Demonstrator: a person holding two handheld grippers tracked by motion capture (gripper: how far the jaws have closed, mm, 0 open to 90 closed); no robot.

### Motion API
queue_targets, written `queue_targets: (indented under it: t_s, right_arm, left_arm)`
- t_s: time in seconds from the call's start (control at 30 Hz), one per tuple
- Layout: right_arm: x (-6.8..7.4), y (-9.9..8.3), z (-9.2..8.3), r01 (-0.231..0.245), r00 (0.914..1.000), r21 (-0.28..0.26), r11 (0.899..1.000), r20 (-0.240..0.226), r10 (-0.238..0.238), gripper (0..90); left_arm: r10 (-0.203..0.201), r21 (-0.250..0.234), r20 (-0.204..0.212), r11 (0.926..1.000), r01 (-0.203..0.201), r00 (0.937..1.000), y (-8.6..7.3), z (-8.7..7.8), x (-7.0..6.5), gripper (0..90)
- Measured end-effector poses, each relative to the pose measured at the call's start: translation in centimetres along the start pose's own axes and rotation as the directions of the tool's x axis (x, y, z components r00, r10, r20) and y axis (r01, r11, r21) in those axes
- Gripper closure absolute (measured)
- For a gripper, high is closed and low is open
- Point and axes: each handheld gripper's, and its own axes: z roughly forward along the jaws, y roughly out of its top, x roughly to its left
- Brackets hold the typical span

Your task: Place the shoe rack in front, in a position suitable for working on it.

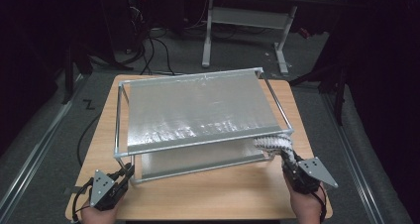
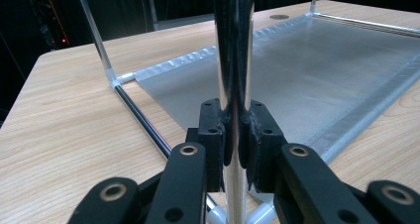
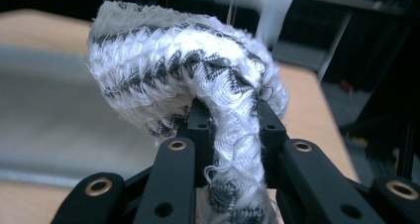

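Note:
A metal-tube rack (image 1: 198, 110) with two grey mesh shelves stands on the wooden table (image 1: 213, 196). At the rack's front left corner, my left gripper (image 1: 130, 170) is shut on the upright chrome post (image 2: 233, 45). The left gripper view has its jaws (image 2: 236, 130) clamped on that post just above the lower shelf (image 2: 322, 70). By the front right corner my right gripper (image 1: 289, 162) is shut on a white knitted cloth with black zigzag stripes (image 1: 273, 142). In the right gripper view the cloth (image 3: 178, 70) bulges up and over the jaws (image 3: 233, 130), lifted off the table.
The rack covers most of the table, leaving a bare wooden strip along the front edge. Beyond the table are a grey floor with cables (image 1: 153, 50) and the white legs of another desk (image 1: 208, 35). The surroundings are dark.

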Motion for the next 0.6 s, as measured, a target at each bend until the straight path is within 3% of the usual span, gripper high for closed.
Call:
queue_targets:
  t_s: [0.2,0.4,0.5,0.6]
  right_arm:
    - [0.3,-2.4,2.2,0.006,0.9997,0.149,0.989,-0.026,-0.002,75.5]
    - [0.3,-4.6,4.0,0.001,0.9964,0.300,0.954,-0.081,0.025,74.9]
    - [0.2,-4.9,4.0,-0.003,0.9957,0.313,0.950,-0.087,0.031,74.8]
    - [-0.2,-4.7,3.3,-0.017,0.9958,0.297,0.955,-0.080,0.043,74.9]
  left_arm:
    - [0.002,-0.002,0.000,1.0000,-0.002,1.0000,0.0,0.0,0.0,79.3]
    - [0.003,-0.002,0.003,1.0000,-0.003,1.0000,0.0,0.0,0.0,79.2]
    - [0.001,-0.002,0.002,1.0000,-0.001,1.0000,0.0,0.0,0.0,79.2]
    - [-0.001,-0.002,0.000,1.0000,0.001,1.0000,0.0,0.1,0.1,79.3]
